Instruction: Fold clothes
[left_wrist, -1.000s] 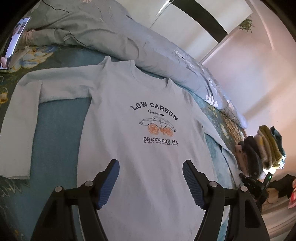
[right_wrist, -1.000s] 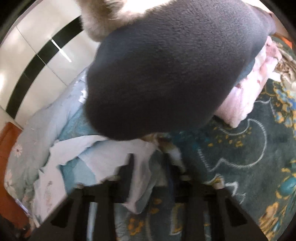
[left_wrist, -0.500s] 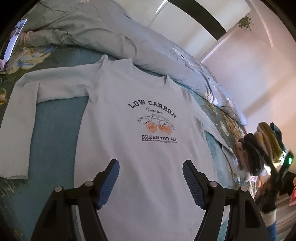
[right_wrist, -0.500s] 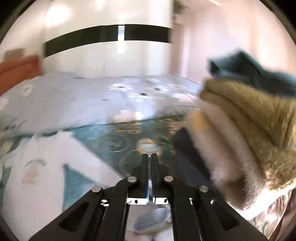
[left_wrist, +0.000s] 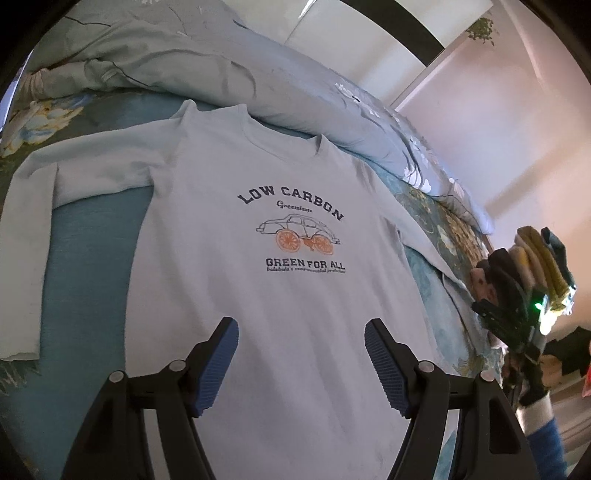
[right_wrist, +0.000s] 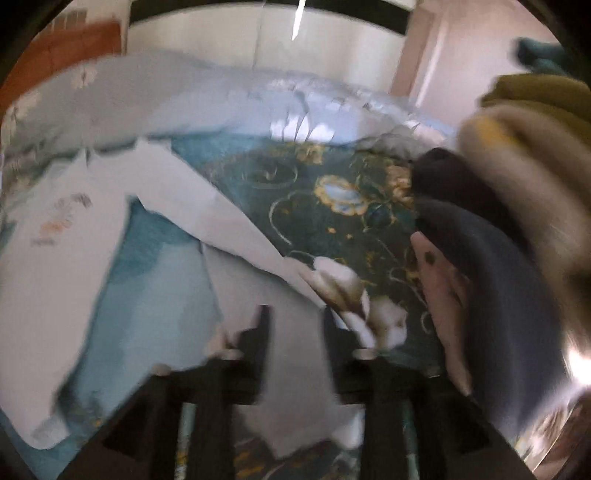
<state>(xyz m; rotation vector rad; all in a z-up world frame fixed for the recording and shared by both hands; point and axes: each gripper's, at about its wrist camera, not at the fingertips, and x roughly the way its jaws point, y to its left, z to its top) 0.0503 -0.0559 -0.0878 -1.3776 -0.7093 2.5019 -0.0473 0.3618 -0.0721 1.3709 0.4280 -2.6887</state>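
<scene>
A: What is hard to make out here?

B: The right wrist view is smeared with motion. The right gripper (right_wrist: 293, 325) shows only as dark blurred fingers (right_wrist: 258, 332). The shirt's sleeve (right_wrist: 236, 236) runs down between them, but whether the pads touch it I cannot tell. Right of the fingers, the pile of folded clothes (right_wrist: 517, 206) is cut off by the rim.

A: And the left side?

B: Sharper. The left gripper (left_wrist: 299, 365) hangs over the lower part of the pale long-sleeved shirt (left_wrist: 258, 295), its blue-padded fingers (left_wrist: 216, 365) standing wide with nothing gripped. The shirt lies flat, print up, on the teal bedspread (left_wrist: 92, 258). Left of the fingers one sleeve is bent back on itself; its cuff end is partly lost at the edge. Beyond the fingertips a grey quilt (left_wrist: 221, 66) is bunched up.

A: What differs from a second ago?

B: The left view is nearly the same. On the right, the pile then filled the lens and the jaws were almost closed; half a second ago they were fully together. Now the jaws are opening, the view has rolled, and the sleeve lies under them.
</scene>
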